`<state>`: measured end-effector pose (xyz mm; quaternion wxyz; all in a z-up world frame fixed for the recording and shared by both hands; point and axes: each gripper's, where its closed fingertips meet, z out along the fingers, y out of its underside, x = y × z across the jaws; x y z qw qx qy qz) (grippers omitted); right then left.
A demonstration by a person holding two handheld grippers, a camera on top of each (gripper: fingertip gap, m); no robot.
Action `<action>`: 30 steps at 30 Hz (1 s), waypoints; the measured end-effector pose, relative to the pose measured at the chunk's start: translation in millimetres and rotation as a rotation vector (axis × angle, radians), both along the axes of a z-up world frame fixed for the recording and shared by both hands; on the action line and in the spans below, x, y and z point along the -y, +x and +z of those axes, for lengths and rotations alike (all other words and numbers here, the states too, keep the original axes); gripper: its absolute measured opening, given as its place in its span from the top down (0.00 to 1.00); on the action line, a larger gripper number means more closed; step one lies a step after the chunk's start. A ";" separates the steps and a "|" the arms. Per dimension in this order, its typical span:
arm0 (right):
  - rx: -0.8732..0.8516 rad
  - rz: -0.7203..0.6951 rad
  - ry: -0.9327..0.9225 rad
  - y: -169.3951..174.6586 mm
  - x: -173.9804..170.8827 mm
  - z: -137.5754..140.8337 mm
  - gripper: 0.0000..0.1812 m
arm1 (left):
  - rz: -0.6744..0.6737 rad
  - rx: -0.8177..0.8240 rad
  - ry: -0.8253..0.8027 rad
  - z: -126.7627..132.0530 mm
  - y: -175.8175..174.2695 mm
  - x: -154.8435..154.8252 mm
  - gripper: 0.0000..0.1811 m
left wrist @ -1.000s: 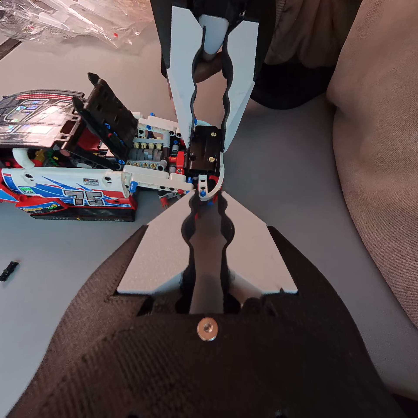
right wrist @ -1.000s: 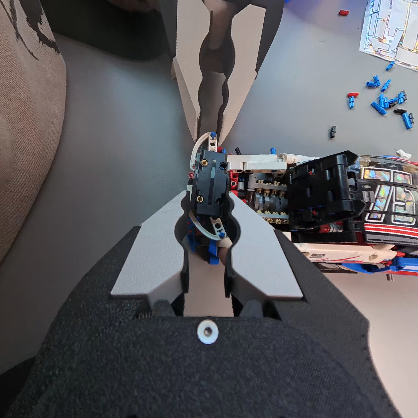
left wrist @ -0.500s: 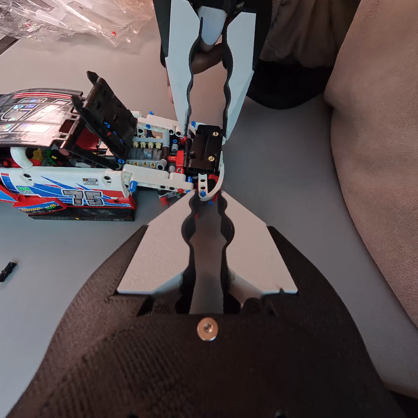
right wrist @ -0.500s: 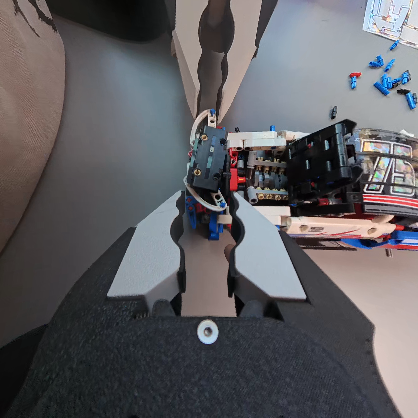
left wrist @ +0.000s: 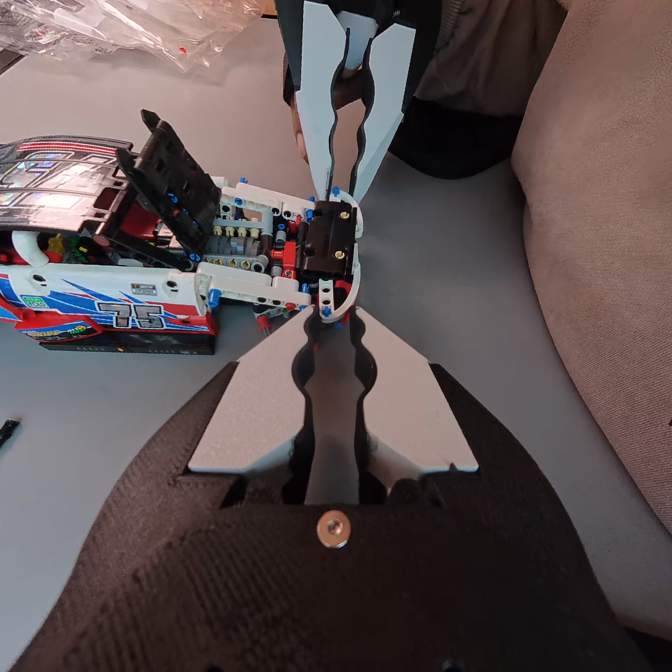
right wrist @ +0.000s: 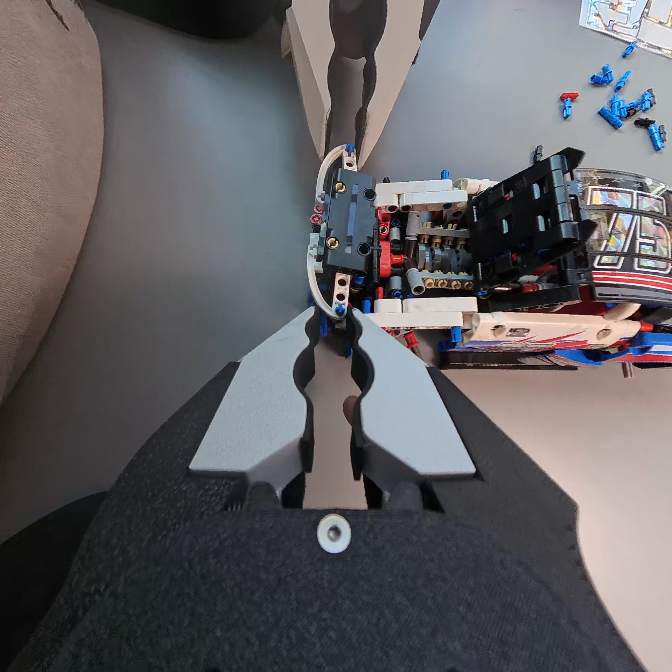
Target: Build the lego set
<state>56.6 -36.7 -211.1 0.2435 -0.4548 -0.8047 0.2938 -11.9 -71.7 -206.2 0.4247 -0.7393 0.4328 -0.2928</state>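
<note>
At the left claw (left wrist: pixel 332 312): a narrow clench on the lower end of a white arch (left wrist: pixel 349 294), with both tips hard against the end of the lego car (left wrist: pixel 109 294). At the right claw (right wrist: pixel 332 311): the same narrow clench, on the blue-pinned end of a second white arch (right wrist: pixel 313 280) on the opposite side of that same end. Tip facing tip across the car's end, with a black block (left wrist: pixel 327 243) bearing two tan pins between the two arches. Behind the right claw's finger, a glimpse of a person's fingertip (right wrist: pixel 348 409).

Just behind the block: red, grey and tan engine parts (right wrist: pixel 436 254) in an open bay, with white beams along either side. Over the bay, a black hood panel (left wrist: pixel 171 196) tilted up. Farther back, white side panels with blue and red stripes and a roof with shiny stickers (left wrist: pixel 54 174).

Flat on the grey counter (left wrist: pixel 91 400), the whole car, lengthwise across both views. Near the car on the counter: a small black piece (left wrist: pixel 7 431) well apart toward the left edge. Also a scatter of loose blue pins (right wrist: pixel 618 109) with one red piece among them, and beyond those a printed sheet (right wrist: pixel 625 25). At the far edge, crumpled clear plastic bags (left wrist: pixel 127 32). Alongside the counter, a mass of beige fabric (left wrist: pixel 600 254).
</note>
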 end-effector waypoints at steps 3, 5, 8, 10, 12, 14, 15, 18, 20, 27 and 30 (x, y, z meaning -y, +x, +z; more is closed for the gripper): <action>-0.005 0.000 -0.001 0.1 -0.1 0.0 0.94 | 0.000 -0.001 -0.001 0.0 0.2 0.0 0.92; -0.007 -0.001 -0.008 0.4 -0.5 0.1 0.94 | 0.001 -0.001 -0.001 0.0 0.4 -0.1 0.92; -0.011 0.001 -0.004 1.3 -1.4 0.4 0.94 | 0.001 -0.003 0.000 -0.1 0.9 -0.3 0.92; -0.014 0.000 -0.001 1.8 -2.5 0.8 0.93 | 0.001 -0.004 0.000 -0.1 1.0 -0.4 0.92; -0.017 -0.003 -0.003 2.0 -3.6 1.0 0.91 | 0.002 -0.003 0.000 -0.1 1.0 -0.3 0.92; -0.017 -0.004 0.000 2.5 -4.6 1.0 0.90 | 0.002 -0.002 -0.001 -0.1 1.0 -0.3 0.92; -0.020 -0.004 0.000 2.7 -4.8 1.7 0.90 | 0.002 -0.003 0.000 -0.1 1.0 -0.4 0.92; -0.041 0.004 -0.013 2.2 -2.7 6.3 0.90 | 0.002 -0.003 0.000 -0.1 1.0 -0.4 0.92; -0.050 0.008 -0.015 1.4 -1.5 8.0 0.90 | 0.002 -0.004 0.000 0.0 1.1 -0.4 0.92; -0.043 0.009 -0.025 1.7 -1.6 5.4 0.94 | 0.004 -0.009 0.006 0.5 1.6 -0.6 0.93; -0.046 0.007 -0.032 2.8 -2.7 7.2 0.94 | 0.002 -0.015 0.006 0.4 2.7 -1.0 0.93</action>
